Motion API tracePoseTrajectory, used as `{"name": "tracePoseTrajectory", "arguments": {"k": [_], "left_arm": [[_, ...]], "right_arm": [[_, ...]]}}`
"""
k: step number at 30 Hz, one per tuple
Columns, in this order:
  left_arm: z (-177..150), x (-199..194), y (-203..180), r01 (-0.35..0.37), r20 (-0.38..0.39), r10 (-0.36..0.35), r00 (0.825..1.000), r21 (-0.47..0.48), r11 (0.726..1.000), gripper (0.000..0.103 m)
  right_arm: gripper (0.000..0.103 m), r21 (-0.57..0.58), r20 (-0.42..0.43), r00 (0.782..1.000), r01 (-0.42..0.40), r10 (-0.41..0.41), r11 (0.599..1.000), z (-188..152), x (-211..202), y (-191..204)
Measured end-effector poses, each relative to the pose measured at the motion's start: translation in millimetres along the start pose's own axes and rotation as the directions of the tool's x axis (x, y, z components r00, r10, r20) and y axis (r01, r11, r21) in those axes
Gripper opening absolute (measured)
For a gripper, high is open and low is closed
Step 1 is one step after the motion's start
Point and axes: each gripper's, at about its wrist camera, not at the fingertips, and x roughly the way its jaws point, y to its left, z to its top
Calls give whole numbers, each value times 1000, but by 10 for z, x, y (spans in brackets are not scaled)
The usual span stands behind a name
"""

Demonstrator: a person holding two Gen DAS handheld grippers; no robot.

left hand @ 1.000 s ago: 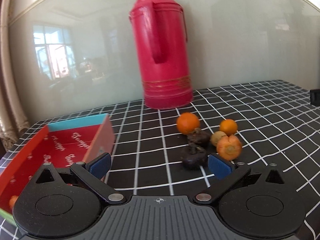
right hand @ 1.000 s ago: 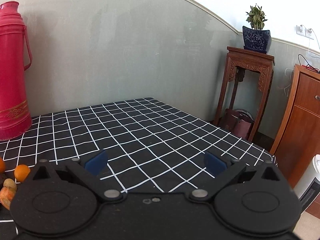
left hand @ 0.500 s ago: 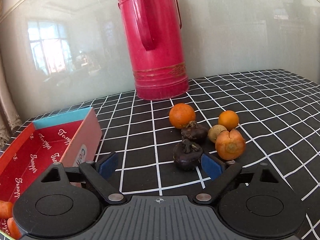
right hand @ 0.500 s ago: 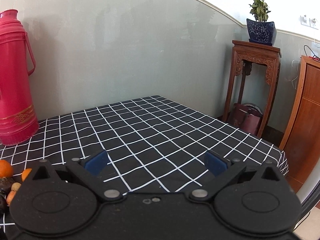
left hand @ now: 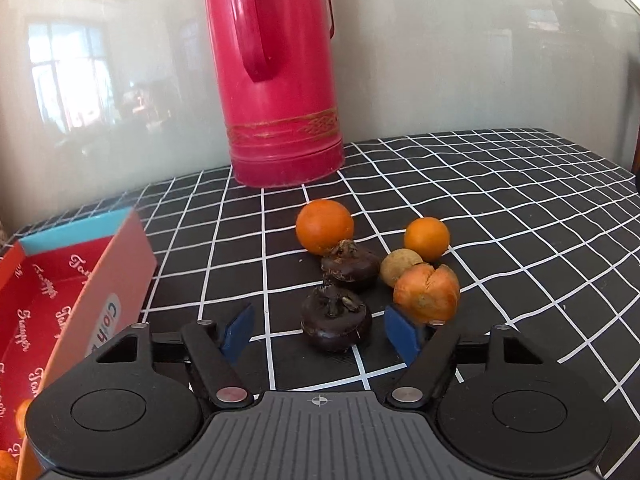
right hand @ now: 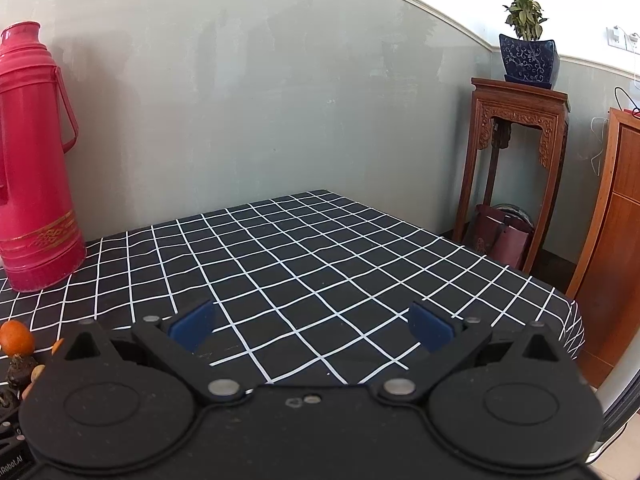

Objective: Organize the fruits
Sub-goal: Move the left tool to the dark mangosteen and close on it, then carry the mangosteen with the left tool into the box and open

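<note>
In the left wrist view my left gripper (left hand: 320,330) is open, its blue pads on either side of a dark mangosteen (left hand: 336,318) on the checked cloth, not touching it. Behind it lie a second mangosteen (left hand: 351,270), a large orange (left hand: 325,226), a small orange (left hand: 427,239), a tan round fruit (left hand: 400,267) and a split orange fruit (left hand: 427,293) beside the right pad. A red open box (left hand: 76,280) stands at the left with orange fruit (left hand: 20,418) in it. My right gripper (right hand: 310,326) is open and empty over bare cloth; the fruit pile (right hand: 16,344) shows at its far left.
A tall red thermos (left hand: 276,76) stands against the wall behind the fruit; it also shows in the right wrist view (right hand: 34,160). The table's right edge (right hand: 560,300) drops off toward a wooden plant stand (right hand: 516,168) and a wooden cabinet (right hand: 612,240).
My left gripper has moved forward and lower to the fruit, so the near mangosteen now sits between its open pads. My right gripper has shifted slightly; its view turned a little left.
</note>
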Motion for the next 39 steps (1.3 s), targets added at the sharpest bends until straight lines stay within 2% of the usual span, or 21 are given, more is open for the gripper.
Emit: {"name": "tracePoseTrajectory", "arguments": {"k": [2,6,8,10,17,23,29,34,36,39], "left_arm": [[1,24,3,6,-13,-6,1000,-4,1000,60],[5,35,-6,7,-13,-7,1000,-7,1000,59],[3,25,-10,15,-11,-15,1000,-7,1000,46],[2,17,-25,20,-9,-20,1000,-5,1000,41],[-22,-6,20,8,-3,-8,1000,-27,1000,40],[-18,-132,75,-11,46,13,999,-29,1000,40],[-12,-301,244,-92,112,96,989,-45,995,40],[6,-461,476,-189,160,201,966,-89,978,40],[-2,-509,622,-236,155,253,955,-124,964,40],[-21,-523,899,-294,106,318,942,-190,937,40]], "right_arm": [[97,-1,-1,1000,-1,1,1000,-4,1,5],[97,-2,-4,1000,-4,4,1000,-7,4,10],[97,-5,-4,1000,-6,6,1000,-7,3,15],[97,-8,-3,1000,-10,10,1000,-6,1,24],[97,-21,-1,1000,-21,21,1000,-14,-7,50],[97,-36,4,1000,-29,29,999,-26,-25,83],[97,-53,4,999,-44,44,998,-40,-45,131],[97,-77,7,997,-77,78,994,-61,-86,239],[97,-90,5,996,-92,92,992,-73,-105,294],[97,-106,-10,992,-123,123,987,-95,-118,383]]}}
